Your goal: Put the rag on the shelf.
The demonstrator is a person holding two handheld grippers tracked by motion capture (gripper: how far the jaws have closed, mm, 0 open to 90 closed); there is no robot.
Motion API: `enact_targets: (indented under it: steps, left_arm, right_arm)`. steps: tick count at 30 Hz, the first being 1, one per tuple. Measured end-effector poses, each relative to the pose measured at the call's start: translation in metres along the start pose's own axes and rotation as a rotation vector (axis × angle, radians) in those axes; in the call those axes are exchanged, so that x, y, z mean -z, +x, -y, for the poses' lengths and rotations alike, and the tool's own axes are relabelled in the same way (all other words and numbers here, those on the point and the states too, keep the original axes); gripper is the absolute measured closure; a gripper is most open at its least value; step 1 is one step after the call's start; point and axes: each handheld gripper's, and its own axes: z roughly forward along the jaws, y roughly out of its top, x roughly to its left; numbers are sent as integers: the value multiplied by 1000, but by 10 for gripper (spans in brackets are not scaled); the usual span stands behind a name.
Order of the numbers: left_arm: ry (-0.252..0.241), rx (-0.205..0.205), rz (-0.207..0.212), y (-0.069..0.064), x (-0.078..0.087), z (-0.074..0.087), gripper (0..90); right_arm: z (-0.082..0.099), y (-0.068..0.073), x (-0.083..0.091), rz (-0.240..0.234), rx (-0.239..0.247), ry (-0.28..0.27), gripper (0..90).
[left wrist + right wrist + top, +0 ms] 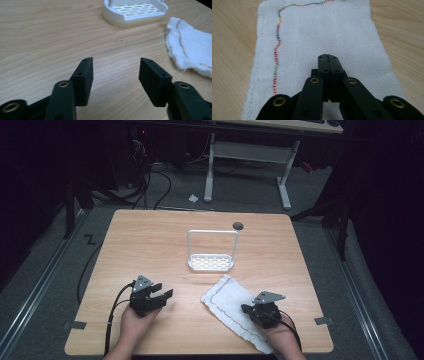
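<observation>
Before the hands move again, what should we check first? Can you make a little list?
1. Left gripper open and holding nothing: ok, jaws wide apart over bare table.
2. Right gripper over the cloth: ok.
3. Right gripper open to grab: not ok, jaws pressed together.
4. Cloth pinched between those jaws: cannot tell.
5. Cloth fully on the table: not ok, its near corner seems to hang over the front edge in the high view.
6. Rack upright with nothing on it: ok.
</observation>
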Motion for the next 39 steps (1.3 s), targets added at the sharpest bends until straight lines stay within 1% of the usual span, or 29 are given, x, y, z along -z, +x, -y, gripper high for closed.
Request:
enact_targets:
  steps: [2, 4, 6, 7, 8, 9, 10, 11, 12, 13, 14, 15, 16, 17, 18, 19, 20, 23, 25, 26, 27, 28, 29, 31, 33, 34, 36, 37, 39]
  left_arm:
    - [14, 11, 52, -7, 0, 0, 552]
    - [21, -7, 90, -17, -1, 0, 597]
    - [39, -40, 114, -28, -3, -1, 657]
    - [50, -57, 120, -33, -4, -1, 676]
    - [56, -72, 125, -38, -6, -1, 699]
    - [64, -86, 127, -41, -8, 0, 705]
    - [64, -86, 127, -41, -8, 0, 699]
    - [72, -96, 131, -44, -11, 1, 678]
    - [77, -92, 132, -45, -13, 1, 658]
    - [79, -81, 144, -44, -14, 2, 640]
    - [79, -81, 144, -44, -14, 2, 626]
    - [77, -59, 158, -44, -14, 3, 620]
    - [77, -59, 158, -44, -14, 3, 621]
    - [81, -57, 162, -45, -14, 4, 622]
    - [81, -57, 162, -45, -14, 4, 624]
    - [83, -59, 167, -45, -15, 4, 626]
    - [89, -60, 163, -47, -15, 4, 627]
    - [94, -56, 177, -49, -17, 6, 642]
    - [119, -63, 183, -55, -20, 8, 656]
    - [127, -67, 175, -56, -21, 9, 660]
    - [144, -67, 156, -57, -22, 10, 667]
    - [153, -58, 148, -57, -24, 11, 673]
    - [147, -46, 143, -56, -24, 11, 685]
    - [147, -28, 122, -53, -26, 8, 697]
    - [141, -31, 100, -49, -28, 6, 707]
    - [143, -33, 90, -46, -30, 3, 709]
    - [143, -50, 54, -42, -33, -2, 707]
    - [139, -53, 41, -39, -35, -4, 706]
    - [121, -26, 33, -33, -37, -4, 713]
  right_arm:
    - [-2, 1, 1, -7, 0, -7, 886]
    - [-4, -6, 9, 12, -12, -44, 889]
    - [-3, -21, 21, 55, -55, -80, 900]
    - [0, -29, 26, 101, -61, -85, 900]
    - [4, -37, 29, 162, -59, -81, 900]
    - [9, -44, 31, 201, -74, -69, 900]
    - [9, -44, 31, 201, -74, -69, 900]
    - [19, -53, 32, 221, -91, -38, 900]
    - [21, -53, 31, 222, -87, -27, 900]
    - [23, -52, 30, 208, -89, -15, 900]
    - [25, -50, 29, 186, -94, -11, 900]
    - [26, -46, 29, 173, -94, -10, 900]
    - [26, -46, 29, 173, -94, -10, 900]
    - [27, -37, 30, 149, -76, -3, 900]
    - [27, -37, 30, 149, -76, -3, 900]
    - [28, -30, 29, 119, -64, 0, 900]
    - [28, -27, 28, 111, -64, 4, 900]
    - [23, -17, 23, 75, -42, 8, 900]
    - [19, -9, 17, 30, -35, 6, 900]
    - [16, -4, 13, 7, -23, 4, 900]
    - [14, -1, 11, -4, -21, 3, 900]
    - [11, 3, 7, -14, -17, 2, 900]
    - [8, 6, 3, -26, -16, 3, 900]
    - [1, 14, -4, -50, 3, 2, 900]
    - [-4, 21, -10, -84, 15, 2, 900]
    - [-6, 24, -13, -91, 27, 0, 900]
    - [-9, 30, -17, -98, 46, 1, 900]
    - [-10, 33, -18, -109, 47, 0, 900]
    - [-11, 37, -21, -127, 44, -8, 900]
